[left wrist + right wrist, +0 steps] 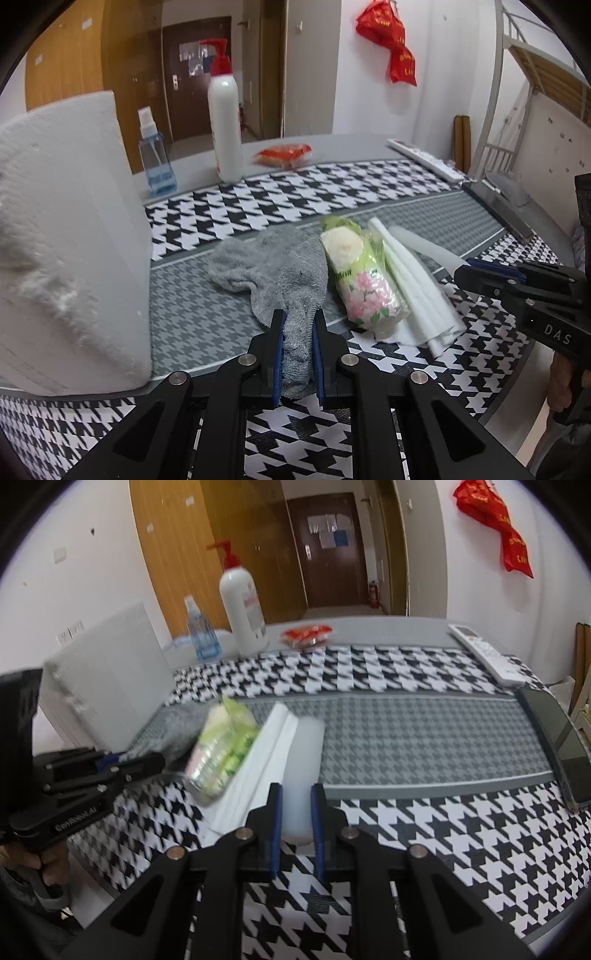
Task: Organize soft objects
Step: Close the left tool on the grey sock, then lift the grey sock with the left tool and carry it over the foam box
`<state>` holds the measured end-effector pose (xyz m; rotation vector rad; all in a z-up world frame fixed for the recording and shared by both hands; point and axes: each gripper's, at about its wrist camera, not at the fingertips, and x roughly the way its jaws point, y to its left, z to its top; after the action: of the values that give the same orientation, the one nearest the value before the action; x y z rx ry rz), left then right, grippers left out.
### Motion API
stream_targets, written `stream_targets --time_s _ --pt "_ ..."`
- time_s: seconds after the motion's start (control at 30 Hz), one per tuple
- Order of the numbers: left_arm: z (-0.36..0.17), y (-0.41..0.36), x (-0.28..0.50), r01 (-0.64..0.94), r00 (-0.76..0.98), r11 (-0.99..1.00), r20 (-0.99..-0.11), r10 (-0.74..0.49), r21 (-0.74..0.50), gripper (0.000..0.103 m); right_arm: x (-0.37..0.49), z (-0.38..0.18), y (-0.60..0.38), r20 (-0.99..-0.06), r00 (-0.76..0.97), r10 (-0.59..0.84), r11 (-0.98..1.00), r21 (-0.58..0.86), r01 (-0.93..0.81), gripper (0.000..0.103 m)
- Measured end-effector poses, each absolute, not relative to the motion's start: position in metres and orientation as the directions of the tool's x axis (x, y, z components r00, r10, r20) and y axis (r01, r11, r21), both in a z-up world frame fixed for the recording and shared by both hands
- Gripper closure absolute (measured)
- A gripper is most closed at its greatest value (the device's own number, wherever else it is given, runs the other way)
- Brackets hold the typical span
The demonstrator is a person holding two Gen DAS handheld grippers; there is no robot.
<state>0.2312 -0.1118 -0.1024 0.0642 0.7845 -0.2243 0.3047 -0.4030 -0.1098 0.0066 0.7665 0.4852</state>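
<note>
The left gripper [298, 325] has its 2 blue pads clamped on the near end of a grey towel [273, 266], which lies crumpled on the table [424, 354] towards its left edge. The right gripper [296, 805] is pinched on a white foam roll [302, 760]. Between them lie a floral tissue pack [360, 275] and folded white foam sheets [413, 284]. A white foam block [62, 229] stands at the left edge.

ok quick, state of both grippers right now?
Left gripper: shut on the grey towel.
Right gripper: shut on the white foam piece.
</note>
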Motion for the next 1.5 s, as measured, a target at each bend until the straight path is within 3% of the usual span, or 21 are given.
stream_targets --time_s 1.5 --pt "-0.034 -0.082 0.175 0.212 0.842 0.977 -0.507 -0.183 -0.001 0.092 0.258 -0.042 -0.38 -0.51 0.707 0.49 0.856 0.131 -0.499 0.085"
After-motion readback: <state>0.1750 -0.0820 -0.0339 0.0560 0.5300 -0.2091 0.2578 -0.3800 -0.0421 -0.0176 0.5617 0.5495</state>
